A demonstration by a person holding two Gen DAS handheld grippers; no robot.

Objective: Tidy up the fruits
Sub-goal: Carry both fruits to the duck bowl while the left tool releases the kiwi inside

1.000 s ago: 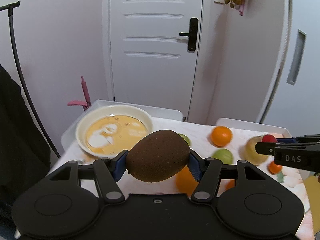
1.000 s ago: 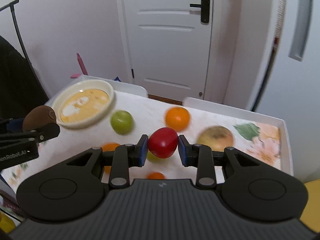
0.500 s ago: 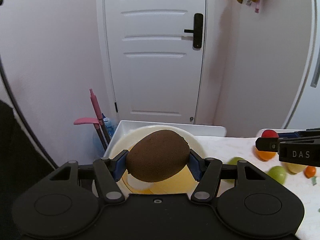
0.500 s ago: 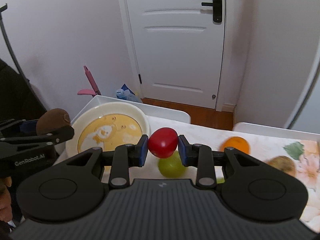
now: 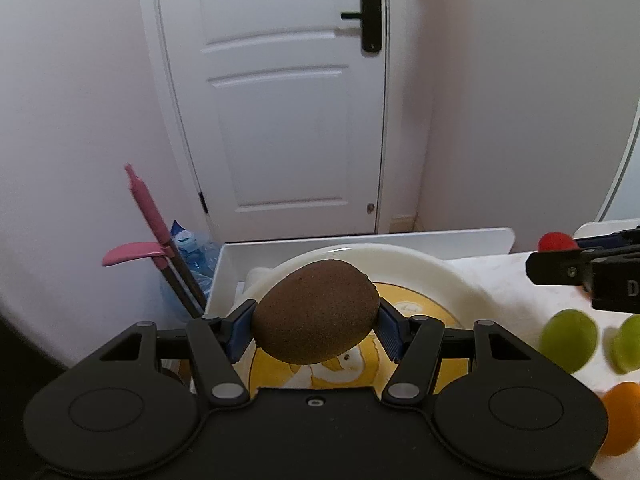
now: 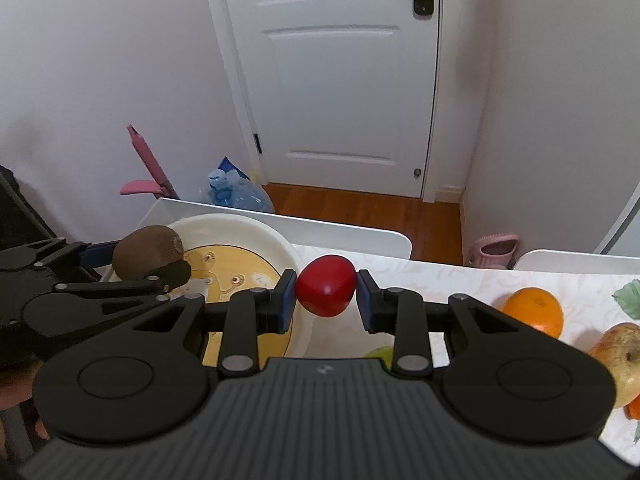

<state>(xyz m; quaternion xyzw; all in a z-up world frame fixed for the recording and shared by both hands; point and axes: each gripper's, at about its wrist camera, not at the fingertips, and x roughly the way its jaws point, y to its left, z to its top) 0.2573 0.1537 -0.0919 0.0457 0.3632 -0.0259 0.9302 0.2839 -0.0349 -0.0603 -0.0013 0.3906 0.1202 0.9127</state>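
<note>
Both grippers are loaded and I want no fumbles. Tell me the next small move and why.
Probably lower the left gripper a little and open it: its kiwi already hangs over the yellow-bottomed bowl, which holds no fruit. The right gripper, shut on the red fruit, sits just right of the rim, so it should wait its turn.

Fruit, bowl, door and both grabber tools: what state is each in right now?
kiwi: clamped in left gripper, above the bowl
red fruit: clamped in right gripper, beside the bowl
bowl: no fruit visible inside
orange: resting on table
door: closed
</note>
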